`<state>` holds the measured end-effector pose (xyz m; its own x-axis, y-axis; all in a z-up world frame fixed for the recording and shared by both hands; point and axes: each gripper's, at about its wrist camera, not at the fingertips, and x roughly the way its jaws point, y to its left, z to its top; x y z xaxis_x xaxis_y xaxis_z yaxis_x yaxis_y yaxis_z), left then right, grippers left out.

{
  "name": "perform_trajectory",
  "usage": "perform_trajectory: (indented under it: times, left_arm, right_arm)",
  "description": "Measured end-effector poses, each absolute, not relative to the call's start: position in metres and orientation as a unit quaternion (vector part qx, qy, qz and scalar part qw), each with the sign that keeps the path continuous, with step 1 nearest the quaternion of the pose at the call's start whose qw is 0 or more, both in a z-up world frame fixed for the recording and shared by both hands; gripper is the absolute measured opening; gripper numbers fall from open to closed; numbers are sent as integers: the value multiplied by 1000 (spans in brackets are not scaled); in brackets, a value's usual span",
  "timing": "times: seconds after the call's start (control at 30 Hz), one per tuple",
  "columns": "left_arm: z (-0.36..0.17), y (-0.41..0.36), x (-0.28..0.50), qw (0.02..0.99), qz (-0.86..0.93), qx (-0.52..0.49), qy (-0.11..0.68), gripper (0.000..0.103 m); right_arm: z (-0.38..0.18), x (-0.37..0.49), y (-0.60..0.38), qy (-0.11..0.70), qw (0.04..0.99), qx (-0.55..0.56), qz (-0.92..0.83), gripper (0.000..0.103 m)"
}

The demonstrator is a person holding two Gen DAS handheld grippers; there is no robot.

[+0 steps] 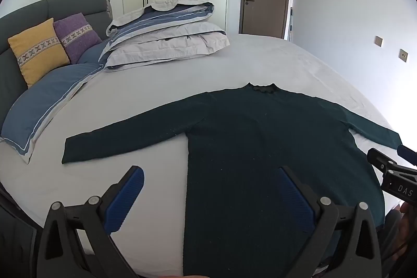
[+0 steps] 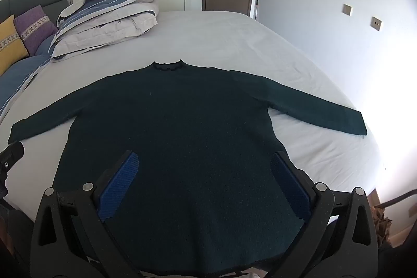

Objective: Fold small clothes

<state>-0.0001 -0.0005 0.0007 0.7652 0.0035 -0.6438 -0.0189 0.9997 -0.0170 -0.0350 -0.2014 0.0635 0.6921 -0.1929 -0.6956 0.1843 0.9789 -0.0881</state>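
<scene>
- Dark green knitted long-sleeved sweater (image 2: pixel 177 121) lies flat on the pale grey bedsheet (image 2: pixel 221 38), collar at twelve o'clock.
- Left gripper (image 1: pixel 212 196) and right gripper (image 2: pixel 206 184): fingers spread wide, holding nothing.
- Probably soft, light, floppy; pinch a sleeve cuff.

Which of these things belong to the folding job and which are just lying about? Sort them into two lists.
For the job:
- dark green sweater, spread flat on the bed sheet
- left claw, open
- right claw, open

Lying about:
- folded duvet
- yellow cushion
- purple cushion
- blue pillow

Left tongs (image 1: pixel 211 190) and right tongs (image 2: pixel 204 180), both spread wide
</scene>
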Motion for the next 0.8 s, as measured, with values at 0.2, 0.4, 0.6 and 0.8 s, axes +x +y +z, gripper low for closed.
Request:
perform_trajectory:
  times: [0.2,0.4,0.6,0.8]
  left_arm:
    - [2,-3,1,941,7,-2,339,103]
    - [0,0,1,941,5,-6,340,103]
    - [0,1,0,940,6,-8,341,103]
    - [-1,3,1,940,5,-9,342,103]
  right_arm:
    - [65,-35,-201,381,919,-3,-100,103]
    - [62,-33,-199,383,918,-1,-99,103]
    - [58,-33,-200,389,916,-1,-97,103]
    - [56,-34,-198,391,915,-2,-97,103]
